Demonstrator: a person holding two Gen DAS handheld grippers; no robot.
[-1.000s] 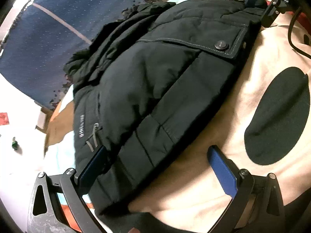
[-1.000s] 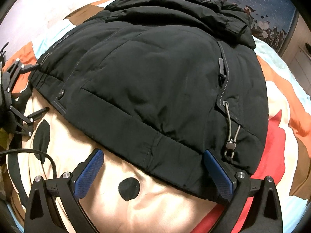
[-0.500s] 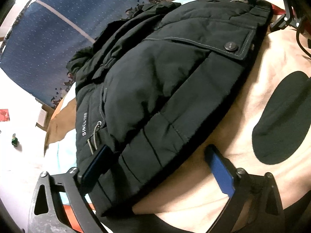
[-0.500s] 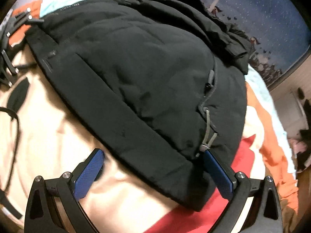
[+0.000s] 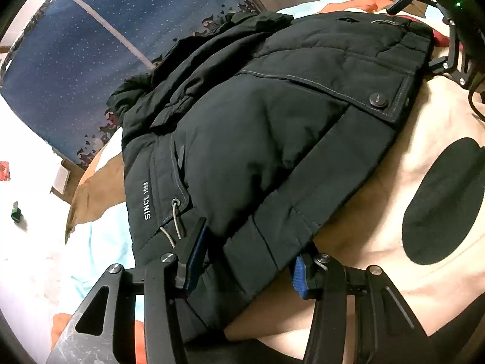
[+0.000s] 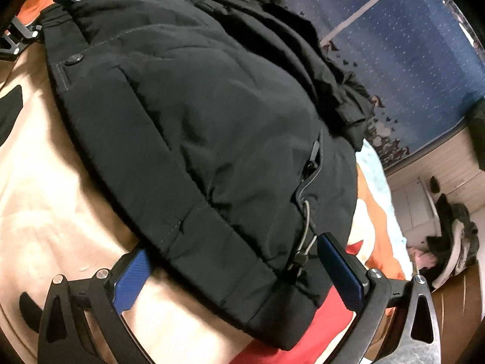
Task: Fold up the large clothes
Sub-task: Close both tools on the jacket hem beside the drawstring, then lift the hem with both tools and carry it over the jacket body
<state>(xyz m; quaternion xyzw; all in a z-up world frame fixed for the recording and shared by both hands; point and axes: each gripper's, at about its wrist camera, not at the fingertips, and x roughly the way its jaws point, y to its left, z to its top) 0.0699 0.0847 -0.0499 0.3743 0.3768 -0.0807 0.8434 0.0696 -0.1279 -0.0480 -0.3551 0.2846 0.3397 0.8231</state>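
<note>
A black padded jacket (image 5: pixel 272 121) lies spread on the bed, its hem toward both grippers. My left gripper (image 5: pixel 248 265) is closing on the hem's left corner beside the drawcord (image 5: pixel 177 221). One pad lies on top of the cloth, the other at the hem's underside edge, and both touch it. In the right wrist view the jacket (image 6: pixel 197 106) fills the frame. My right gripper (image 6: pixel 236 273) stands open astride the hem's right corner near a cord toggle (image 6: pixel 298 257), one finger low on the sheet, the other above the cloth.
The bed cover is cream (image 5: pixel 394 257) with large black spots (image 5: pixel 442 200) and red and orange patches (image 6: pixel 327 318). A blue starry curtain (image 5: pixel 91 60) hangs behind. A heap of clothes (image 6: pixel 454 242) lies on furniture at the right. The right gripper's frame (image 5: pixel 451 48) shows at the far hem corner.
My left gripper's jaws have drawn in from wide open onto the hem corner. My right gripper has rolled and crept toward the other corner, still wide.
</note>
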